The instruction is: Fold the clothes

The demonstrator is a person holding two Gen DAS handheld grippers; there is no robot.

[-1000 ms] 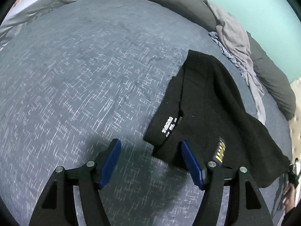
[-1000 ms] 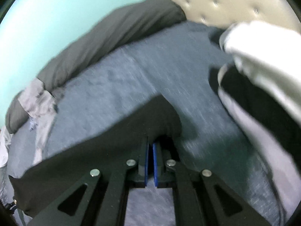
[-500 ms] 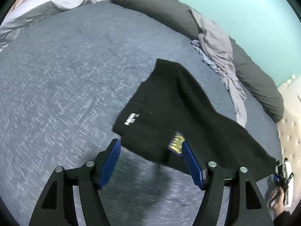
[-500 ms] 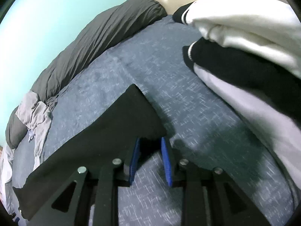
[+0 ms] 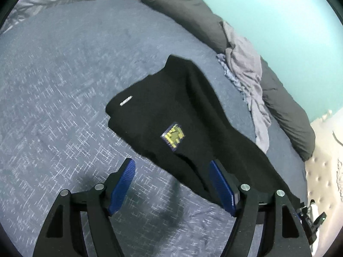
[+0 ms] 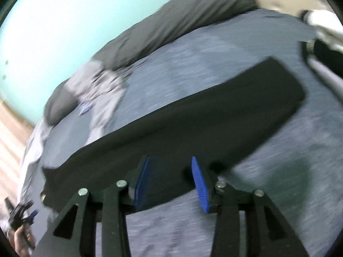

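A: Left hand-held gripper (image 5: 172, 182)?
B: Angled down over the bed (image 5: 64, 85), jaws wide, gripping nothing; the black garment (image 5: 171, 111) lies flat beyond, its near edge between the blue pads.

A: Right hand-held gripper (image 6: 171, 181)?
B: Also angled down, jaws part open, having just been opening; garment edge lies between the pads, unpinched.

A: Surroundings?
B: Dark duvet (image 5: 193, 15) and grey cloth (image 5: 246, 68) along the far edge; folded white-and-black clothes (image 6: 321, 32) at right.

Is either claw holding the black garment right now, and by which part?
Neither. The left claw stands open, and the right claw has just been opening; the black garment lies released on the bed.
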